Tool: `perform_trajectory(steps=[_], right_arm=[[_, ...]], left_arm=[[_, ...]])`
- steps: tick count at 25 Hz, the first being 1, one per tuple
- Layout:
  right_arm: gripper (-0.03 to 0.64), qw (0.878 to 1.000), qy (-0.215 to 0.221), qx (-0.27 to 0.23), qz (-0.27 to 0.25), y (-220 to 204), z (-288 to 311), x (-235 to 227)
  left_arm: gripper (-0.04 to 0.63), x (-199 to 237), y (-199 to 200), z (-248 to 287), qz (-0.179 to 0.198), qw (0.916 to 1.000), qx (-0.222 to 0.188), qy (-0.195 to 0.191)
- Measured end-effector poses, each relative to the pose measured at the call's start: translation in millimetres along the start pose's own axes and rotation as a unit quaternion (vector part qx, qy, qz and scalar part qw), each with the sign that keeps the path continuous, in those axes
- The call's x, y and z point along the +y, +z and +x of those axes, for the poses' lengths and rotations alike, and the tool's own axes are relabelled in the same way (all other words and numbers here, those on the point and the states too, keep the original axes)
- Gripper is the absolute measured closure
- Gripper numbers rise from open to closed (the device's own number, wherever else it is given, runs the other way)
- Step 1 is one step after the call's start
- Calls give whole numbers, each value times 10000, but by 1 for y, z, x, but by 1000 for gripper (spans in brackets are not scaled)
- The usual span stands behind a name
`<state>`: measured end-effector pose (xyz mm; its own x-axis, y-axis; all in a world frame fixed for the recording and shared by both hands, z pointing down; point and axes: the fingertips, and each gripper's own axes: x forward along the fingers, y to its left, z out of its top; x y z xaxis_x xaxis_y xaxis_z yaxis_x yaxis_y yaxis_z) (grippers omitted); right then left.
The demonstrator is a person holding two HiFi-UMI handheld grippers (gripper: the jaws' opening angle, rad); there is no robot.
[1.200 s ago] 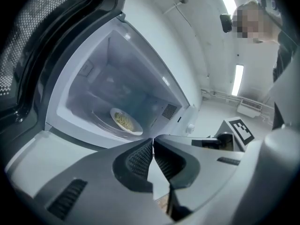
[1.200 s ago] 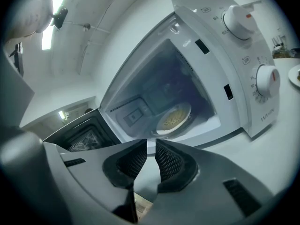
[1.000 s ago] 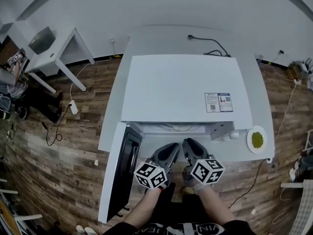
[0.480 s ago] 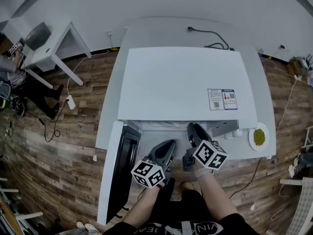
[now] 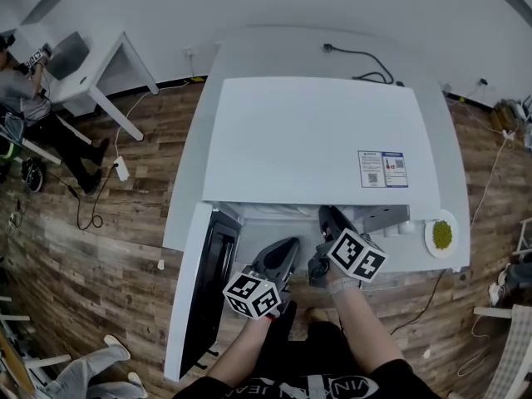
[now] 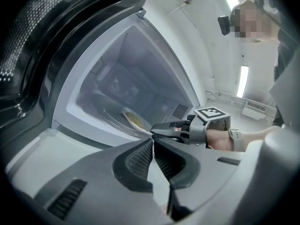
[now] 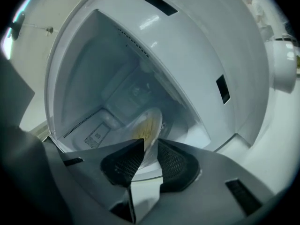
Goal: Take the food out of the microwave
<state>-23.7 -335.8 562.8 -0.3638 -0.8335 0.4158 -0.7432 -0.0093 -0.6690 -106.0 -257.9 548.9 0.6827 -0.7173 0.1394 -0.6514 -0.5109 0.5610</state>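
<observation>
The white microwave (image 5: 307, 140) stands with its door (image 5: 204, 289) swung open to the left. Inside, on the glass turntable, lies a white plate of yellowish food (image 7: 149, 123), which the left gripper view also catches as the plate (image 6: 133, 120). My right gripper (image 5: 326, 216) reaches into the oven's mouth. Its jaws stand a little apart around the plate's near rim, right gripper (image 7: 151, 142), and the pads do not visibly press on it. My left gripper (image 5: 287, 246) hangs just outside the opening, shut and empty, left gripper (image 6: 153, 140).
A second white plate with green food (image 5: 441, 233) sits on the white table (image 5: 189, 198) right of the microwave. The open door blocks the left side. A power cord (image 5: 362, 69) trails behind the oven. Wooden floor and a small white table (image 5: 83, 77) lie at the left.
My right gripper has moved forward from beside the left one into the microwave's mouth and rolled a little. The left gripper has stayed where it was, shut.
</observation>
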Motion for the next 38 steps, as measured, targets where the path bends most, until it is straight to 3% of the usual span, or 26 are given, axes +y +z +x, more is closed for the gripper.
perform_trajectory(steps=[5,9,12,16,26,31,38], right_arm=[[541,9991,40,-179,384,3,-7,-3],[549,9970,190,-266,696,2,-16,-5],[554,9963,257,-300,763,1,-24,-6],[557,9946,322,-305,934,-1,-34,-9],[558,9916,483,-215,1176,-10,-52,-14],[558,9907,586,-146,1223,-17,-59,-13],[558,9894,694,-87,1270,-22,-66,-11]], left_arm=[[580,-4,-4,3,-107,9999,102,-41],[578,-4,-2,4,-474,9989,-24,-22],[463,-4,-4,8,-942,9955,-109,-62],[463,-7,-6,11,-1304,9912,-207,-132],[463,-10,-6,17,-2428,9678,-559,-371],[463,-10,-10,17,-2721,9594,-608,-423],[463,-12,-11,16,-2875,9543,-666,-466]])
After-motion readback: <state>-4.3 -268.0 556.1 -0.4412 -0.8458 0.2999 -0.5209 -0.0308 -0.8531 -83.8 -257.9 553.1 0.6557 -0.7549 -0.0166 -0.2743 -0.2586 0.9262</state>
